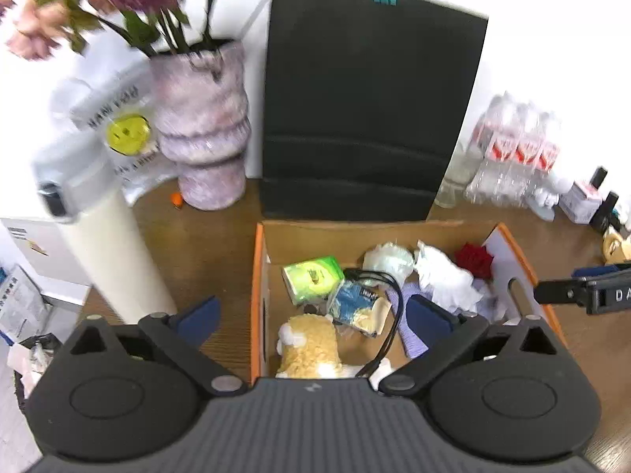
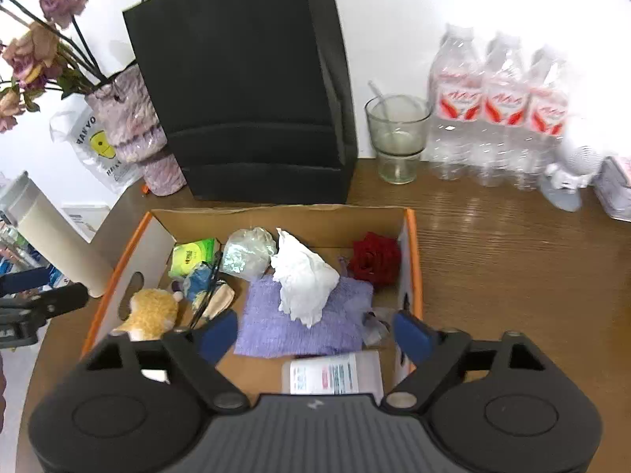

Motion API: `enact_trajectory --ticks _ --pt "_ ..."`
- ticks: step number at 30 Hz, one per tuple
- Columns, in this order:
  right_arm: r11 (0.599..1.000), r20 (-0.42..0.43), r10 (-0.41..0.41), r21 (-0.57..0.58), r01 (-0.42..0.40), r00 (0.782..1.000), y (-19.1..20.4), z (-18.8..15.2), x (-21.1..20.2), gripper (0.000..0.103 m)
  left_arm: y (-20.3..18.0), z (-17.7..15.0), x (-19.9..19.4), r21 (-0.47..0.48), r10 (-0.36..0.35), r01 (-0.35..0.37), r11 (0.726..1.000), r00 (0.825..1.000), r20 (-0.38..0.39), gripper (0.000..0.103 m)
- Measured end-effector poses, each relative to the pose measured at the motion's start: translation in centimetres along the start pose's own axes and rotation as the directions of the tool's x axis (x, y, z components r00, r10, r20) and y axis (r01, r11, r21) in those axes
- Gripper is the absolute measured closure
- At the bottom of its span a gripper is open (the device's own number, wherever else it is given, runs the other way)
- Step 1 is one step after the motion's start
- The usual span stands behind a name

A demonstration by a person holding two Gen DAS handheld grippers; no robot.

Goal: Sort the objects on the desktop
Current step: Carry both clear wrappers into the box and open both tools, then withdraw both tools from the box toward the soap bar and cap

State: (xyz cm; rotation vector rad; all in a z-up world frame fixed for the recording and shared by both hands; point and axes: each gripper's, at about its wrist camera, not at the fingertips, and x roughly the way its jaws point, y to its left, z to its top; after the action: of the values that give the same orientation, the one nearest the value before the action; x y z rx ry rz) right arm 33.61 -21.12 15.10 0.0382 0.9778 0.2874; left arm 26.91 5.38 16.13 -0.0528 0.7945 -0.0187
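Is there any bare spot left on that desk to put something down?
Yes: bare wooden desk right of the cardboard box, in front of the water bottles and glass. Inside the box it is crowded: purple cloth, white tissue, plush toy.

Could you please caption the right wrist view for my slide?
Open right hand-held gripper above a cardboard box holding sorted desktop items.

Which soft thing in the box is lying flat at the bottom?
The purple cloth. It lies spread flat with the crumpled white tissue sitting on it; the yellow plush toy is lumpy.
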Motion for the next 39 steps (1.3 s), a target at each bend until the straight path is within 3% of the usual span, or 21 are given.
enact_trajectory --ticks 5,9,12,14,16,17,19,21,27,30,35,39 --pt "0.998 0.007 -0.057 -0.041 0.057 0.998 1.7 -1.2 -3.5 0.01 -0.2 -0.2 -3.3 -0.036 0.019 -0.019 0.999 1.0 -0.004 0.0" --pt "0.998 0.068 -0.04 -0.046 0.044 0.997 2.3 -2.5 -5.4 0.01 -1.0 -1.3 -4.9 -0.002 0.045 -0.045 0.999 0.999 -0.012 0.0" --pt "0.999 0.167 -0.013 -0.046 0.021 0.986 2.7 -3.8 -6.9 0.01 -1.9 -2.7 -6.9 0.013 0.074 -0.075 0.997 0.993 0.094 0.0" --pt "0.998 0.284 0.003 -0.058 0.014 0.959 3.0 -5.2 -8.0 0.01 -2.3 -4.1 -8.6 -0.004 0.089 -0.09 0.996 0.968 0.235 0.0" --pt "0.996 0.422 0.016 -0.088 0.024 0.906 3.3 -7.3 -8.8 0.009 -2.8 -5.9 -9.8 -0.013 0.092 -0.094 0.996 0.925 0.368 0.0" --pt "0.995 0.475 0.017 -0.097 0.034 0.88 3.4 -8.5 -8.8 0.008 -3.2 -6.6 -10.0 -0.009 0.092 -0.096 0.995 0.914 0.396 0.0" --pt "0.994 0.519 0.033 -0.104 0.025 0.854 3.3 -10.1 -8.6 0.005 -3.6 -7.6 -10.0 -0.013 0.085 -0.088 0.996 0.909 0.408 0.0" --pt "0.995 0.53 0.044 -0.101 0.011 0.847 3.1 -11.1 -8.2 0.005 -3.9 -8.3 -10.0 -0.02 0.069 -0.067 0.998 0.908 0.413 0.0" --pt "0.997 0.517 0.055 -0.069 -0.022 0.854 2.9 -12.5 -8.3 0.004 -4.1 -9.8 -9.8 -0.007 0.06 -0.063 0.998 0.908 0.415 0.0" --pt "0.997 0.492 0.05 -0.071 -0.018 0.869 2.8 -14.9 -7.5 0.001 -3.3 -12.8 -9.7 -0.012 0.049 -0.048 0.999 0.909 0.414 0.0" --pt "0.998 0.404 0.046 -0.049 -0.028 0.914 2.5 -21.0 -5.3 0.001 -2.5 -20.0 -8.8 0.011 0.036 -0.042 0.999 0.945 0.326 0.0" --pt "0.995 0.381 0.058 -0.099 -0.021 0.923 3.6 -26.7 -5.1 0.001 -2.1 -25.5 -9.3 0.028 -0.004 -0.004 1.0 0.96 0.281 0.0"
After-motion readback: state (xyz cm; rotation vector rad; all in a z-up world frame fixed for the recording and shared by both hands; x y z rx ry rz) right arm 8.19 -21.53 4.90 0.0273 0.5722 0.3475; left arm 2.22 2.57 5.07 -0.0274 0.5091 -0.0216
